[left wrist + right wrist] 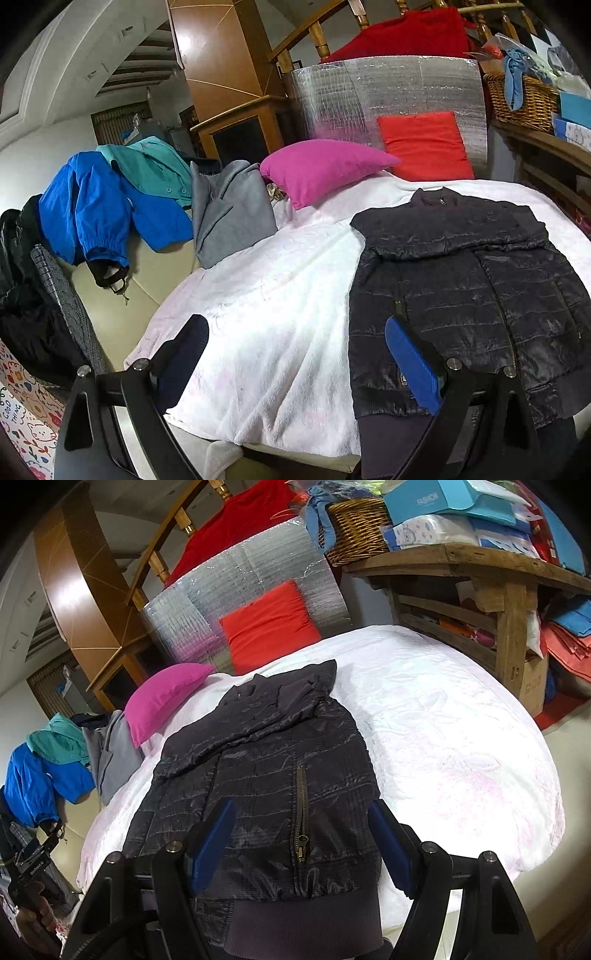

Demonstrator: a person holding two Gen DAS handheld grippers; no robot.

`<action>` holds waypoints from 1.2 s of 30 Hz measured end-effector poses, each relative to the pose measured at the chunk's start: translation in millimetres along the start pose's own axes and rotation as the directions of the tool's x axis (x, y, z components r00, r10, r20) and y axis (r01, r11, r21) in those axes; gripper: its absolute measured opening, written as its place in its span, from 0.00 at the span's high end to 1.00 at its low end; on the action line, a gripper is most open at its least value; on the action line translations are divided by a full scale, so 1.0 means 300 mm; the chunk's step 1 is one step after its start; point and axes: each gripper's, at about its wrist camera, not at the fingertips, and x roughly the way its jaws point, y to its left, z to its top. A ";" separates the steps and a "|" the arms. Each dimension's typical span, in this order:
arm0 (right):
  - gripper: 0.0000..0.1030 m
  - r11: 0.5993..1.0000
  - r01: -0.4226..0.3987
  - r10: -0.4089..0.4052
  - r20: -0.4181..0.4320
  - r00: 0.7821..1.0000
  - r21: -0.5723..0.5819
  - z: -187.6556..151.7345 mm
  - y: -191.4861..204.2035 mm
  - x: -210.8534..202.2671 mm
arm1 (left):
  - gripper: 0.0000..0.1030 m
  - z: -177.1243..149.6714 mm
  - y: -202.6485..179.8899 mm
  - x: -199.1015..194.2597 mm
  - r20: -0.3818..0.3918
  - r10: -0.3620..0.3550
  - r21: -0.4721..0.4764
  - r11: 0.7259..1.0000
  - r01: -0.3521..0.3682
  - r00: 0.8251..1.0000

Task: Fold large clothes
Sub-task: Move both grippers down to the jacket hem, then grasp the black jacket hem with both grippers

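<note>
A black quilted jacket (469, 280) lies flat on a white blanket (280, 295), both sleeves folded in across its chest, its ribbed hem toward me. It also shows in the right wrist view (266, 771), with a brass pocket zipper. My left gripper (295, 354) is open and empty, above the blanket by the jacket's left hem corner; its right finger overlaps the jacket's edge. My right gripper (303, 842) is open and empty, over the jacket's hem, its blue pads either side of the zipper.
A pink pillow (321, 170) and a red cushion (424, 146) sit at the blanket's far end against a silver foil panel (388, 96). Grey (229, 214), blue (88, 210) and teal garments lie piled left. A wooden shelf (480, 565) with a wicker basket (358, 528) stands right.
</note>
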 end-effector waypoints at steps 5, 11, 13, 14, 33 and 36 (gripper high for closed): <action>0.25 1.000 0.003 -0.003 0.004 1.000 -0.013 -0.008 0.018 0.000 | 0.06 -0.001 0.006 0.001 0.000 0.005 -0.005 1.000 -0.005 1.000; 0.25 1.000 0.004 -0.005 -0.005 1.000 -0.004 -0.023 0.014 0.008 | 0.06 -0.005 0.011 0.003 -0.003 0.007 -0.012 1.000 -0.007 1.000; 0.25 1.000 0.008 -0.008 -0.005 1.000 -0.005 -0.027 0.014 0.010 | 0.06 -0.005 0.011 0.003 -0.004 0.006 -0.011 1.000 -0.006 1.000; 0.25 1.000 0.006 -0.006 -0.006 1.000 -0.002 -0.028 0.012 0.010 | 0.06 -0.005 0.011 0.003 -0.005 0.004 -0.012 1.000 -0.005 1.000; 0.25 0.985 0.024 0.003 -0.159 0.987 0.172 -0.168 -0.229 0.136 | 0.06 -0.226 0.032 0.340 -0.376 -0.253 -0.134 0.967 0.218 0.891; 0.26 0.970 -0.032 0.075 -0.170 0.983 0.242 -0.196 -0.280 0.176 | 0.07 -0.253 0.034 0.368 -0.379 -0.327 -0.183 0.944 0.276 0.866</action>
